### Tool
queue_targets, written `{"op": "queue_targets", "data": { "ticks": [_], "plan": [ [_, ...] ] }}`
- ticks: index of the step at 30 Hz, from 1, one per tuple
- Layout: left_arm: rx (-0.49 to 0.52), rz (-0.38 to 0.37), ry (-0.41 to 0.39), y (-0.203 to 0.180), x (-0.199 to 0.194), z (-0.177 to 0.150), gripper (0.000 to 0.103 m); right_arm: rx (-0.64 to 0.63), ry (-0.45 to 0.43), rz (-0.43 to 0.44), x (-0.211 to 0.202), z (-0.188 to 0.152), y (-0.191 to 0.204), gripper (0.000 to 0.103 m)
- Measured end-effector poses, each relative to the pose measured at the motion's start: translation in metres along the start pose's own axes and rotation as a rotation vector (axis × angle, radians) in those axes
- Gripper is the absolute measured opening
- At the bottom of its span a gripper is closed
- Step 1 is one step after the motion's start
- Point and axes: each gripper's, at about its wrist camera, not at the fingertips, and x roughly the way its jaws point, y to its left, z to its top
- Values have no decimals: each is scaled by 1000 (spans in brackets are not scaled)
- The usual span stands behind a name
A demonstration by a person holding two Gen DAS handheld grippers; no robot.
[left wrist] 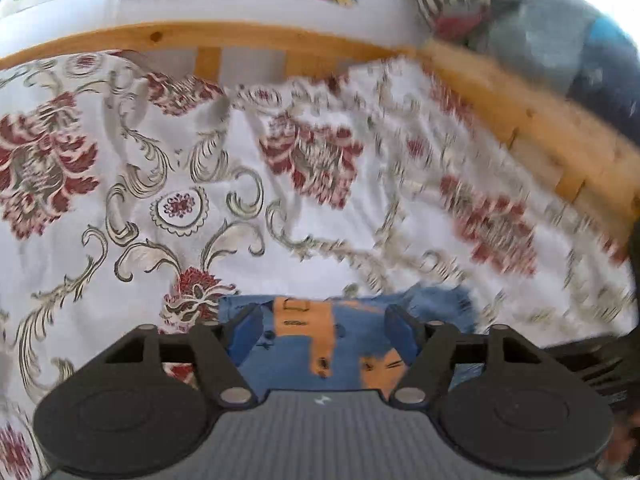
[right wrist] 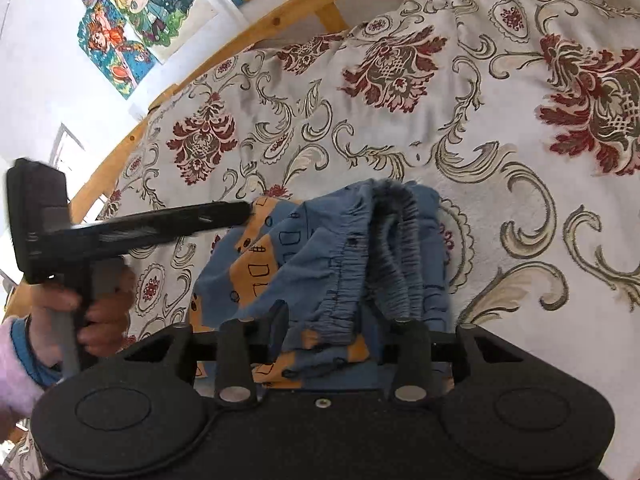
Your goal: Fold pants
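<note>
While our right gripper [right wrist: 332, 336] pinches the pants [right wrist: 320, 264] at the waistband to lift them off the bedspread [right wrist: 500, 100], our left gripper [left wrist: 326, 332] hovers spread, holding nothing.

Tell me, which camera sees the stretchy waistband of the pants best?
The right wrist view: the gathered waistband of the pants bunches up sharply in front. The left wrist view shows only flat blue and orange cloth, no waistband.

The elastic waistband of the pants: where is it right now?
In the right wrist view the gathered waistband is bunched at centre, just ahead of the right gripper, on the floral bedspread.
</note>
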Motion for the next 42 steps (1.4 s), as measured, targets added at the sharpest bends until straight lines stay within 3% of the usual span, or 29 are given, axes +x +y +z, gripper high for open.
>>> {"op": "queue_targets", "data": {
  "ticks": [1,3,8,12,15,16,19,24,30,33,35,37,39,42],
  "plan": [
    [18,20,20,-1,9,-1,61,-15,7,-29,2,-1,3,22],
    [28,73,56,0,23,-3,55,-17,12,-25,-1,-3,3,21],
    [-42,112,69,10,33,-4,55,-9,-5,11,-31,-4,-3,20],
    [-34,132,71,13,36,-3,59,-24,32,-22,-36,-11,-11,20],
    [-42,128,75,14,39,-5,61,-9,42,-19,-31,-17,-16,22],
    [-42,129,68,13,37,-6,61,-7,28,-21,-33,-16,-15,28],
    [-23,140,50,9,30,-7,61,-22,-40,-42,-45,-7,-11,35],
    [-11,199,41,3,13,-8,70,-49,-160,-49,-48,22,-3,35],
    [-83,255,79,8,-1,-19,76,-158,-114,-35,-11,33,11,34],
    [-107,254,77,12,-7,-28,82,-182,-80,-78,7,31,6,30],
    [-98,261,80,14,-6,-35,84,-166,-59,-113,18,29,-6,17],
    [-92,263,84,17,-1,-39,87,-119,-59,-115,21,26,-18,12],
    [-107,247,75,23,2,-43,90,-83,-76,-99,16,24,-21,15],
    [-165,205,57,30,-4,-45,90,-120,-108,-85,0,14,-8,42]
  ]
}}
